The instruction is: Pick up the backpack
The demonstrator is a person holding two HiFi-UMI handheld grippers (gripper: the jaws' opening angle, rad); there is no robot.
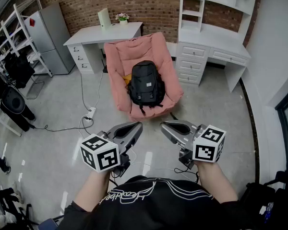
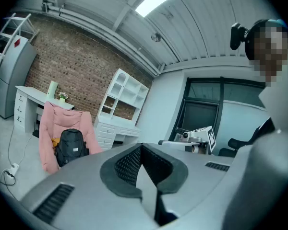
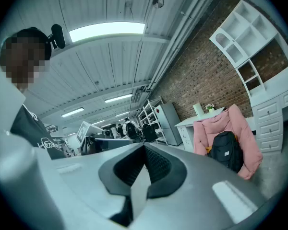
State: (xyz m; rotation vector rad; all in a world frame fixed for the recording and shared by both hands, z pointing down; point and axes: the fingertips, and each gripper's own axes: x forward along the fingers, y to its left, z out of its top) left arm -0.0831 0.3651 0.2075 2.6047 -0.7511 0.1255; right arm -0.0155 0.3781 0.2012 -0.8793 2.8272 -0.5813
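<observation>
A black backpack [image 1: 146, 83] stands upright on a pink lounge chair [image 1: 134, 51] out on the floor ahead of me. It also shows small in the left gripper view as the backpack [image 2: 71, 146] and in the right gripper view as the backpack [image 3: 225, 150]. My left gripper [image 1: 138, 125] and right gripper [image 1: 164, 124] are held side by side near my body, well short of the chair. Both are shut with nothing between the jaws. The left gripper's [image 2: 141, 146] dark pads meet, and so do those of the right gripper [image 3: 145, 146].
Behind the chair a white desk [image 1: 103, 32] and a white shelf unit with drawers [image 1: 211, 37] stand against the brick wall. A grey fridge [image 1: 50, 35] and a metal rack [image 1: 14, 37] are at the left. A power strip with cables [image 1: 90, 114] lies on the floor left of the chair.
</observation>
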